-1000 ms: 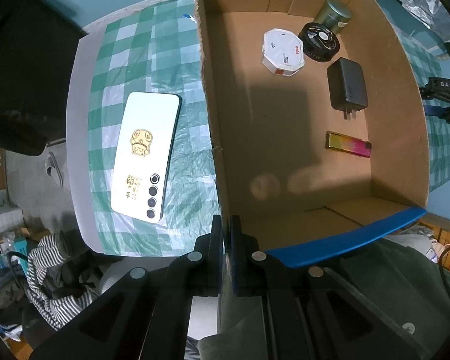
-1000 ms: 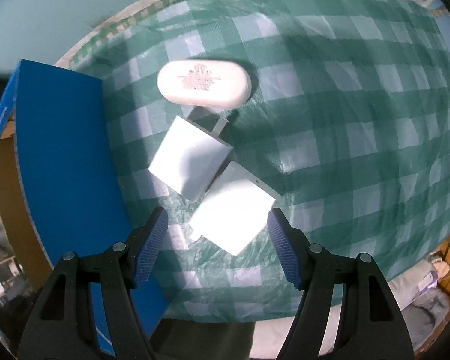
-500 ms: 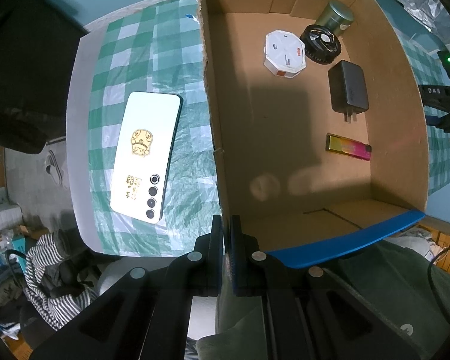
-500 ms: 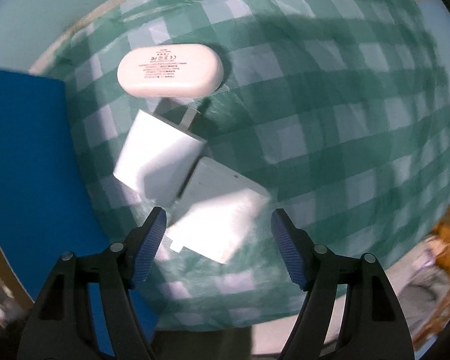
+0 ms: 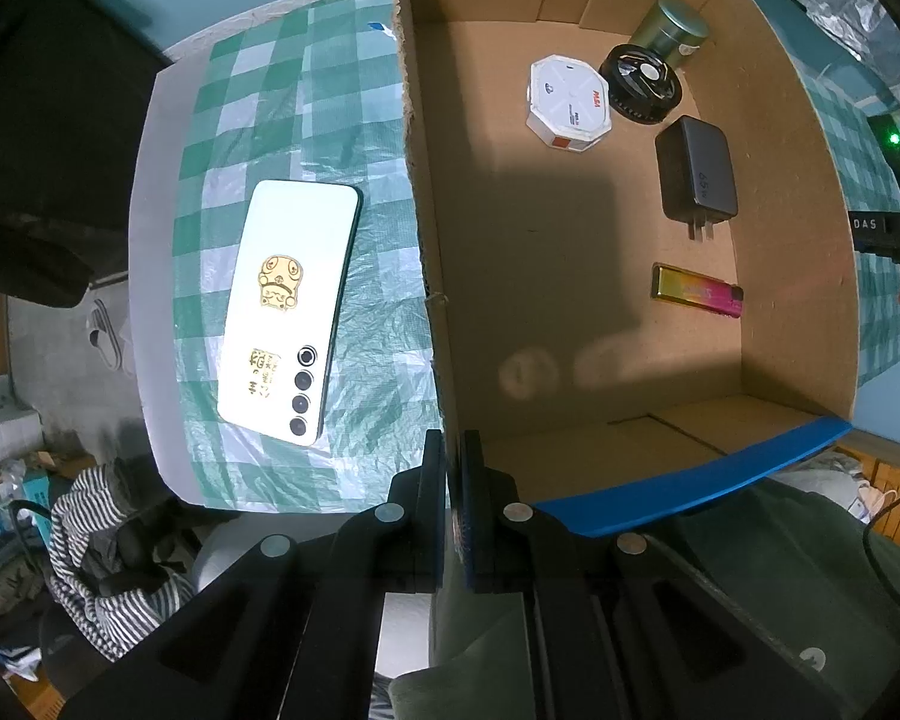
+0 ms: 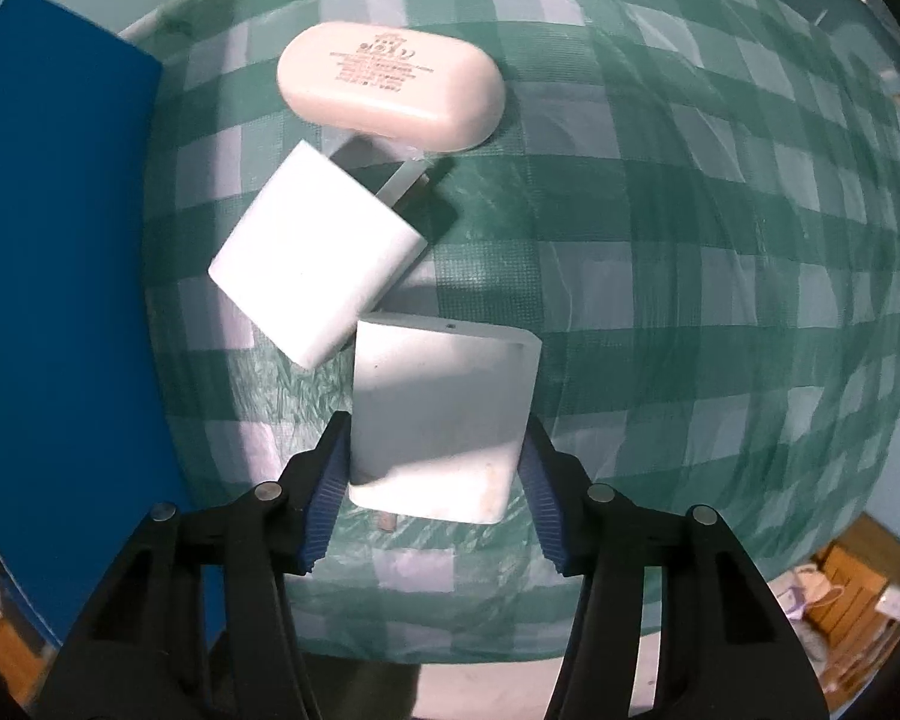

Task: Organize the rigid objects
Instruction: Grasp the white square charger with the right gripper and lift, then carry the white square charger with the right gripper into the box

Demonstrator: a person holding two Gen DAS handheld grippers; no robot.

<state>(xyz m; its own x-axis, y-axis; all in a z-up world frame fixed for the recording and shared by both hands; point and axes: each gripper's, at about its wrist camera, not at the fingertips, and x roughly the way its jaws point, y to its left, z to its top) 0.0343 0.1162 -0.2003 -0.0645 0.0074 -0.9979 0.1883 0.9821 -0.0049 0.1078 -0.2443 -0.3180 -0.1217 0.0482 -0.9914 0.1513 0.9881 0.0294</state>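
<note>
Right gripper (image 6: 432, 480): points down at the checked tablecloth (image 6: 690, 300); its jaws are closing around a white charger (image 6: 444, 414), blue pads right at its two sides; whether they already press on it I cannot tell.
Second white charger (image 6: 318, 258): just beyond the first and to its left, tilted, prongs toward the far edge, one corner meeting the first charger.
White oval case (image 6: 390, 87): farther still, near the cloth's far edge, printed side up.
Left gripper (image 5: 453, 480): jaws closed together, clamped on the near corner of the cardboard box (image 5: 426, 240) wall.
Phone (image 5: 291, 312): face down on the cloth, left of the box, cameras toward the near edge.
Inside the box, near to far: lighter (image 5: 696, 291), black charger (image 5: 696, 171), white octagonal box (image 5: 567, 103), black round fan (image 5: 639, 90), metal tin (image 5: 669, 33) in the far corner.
</note>
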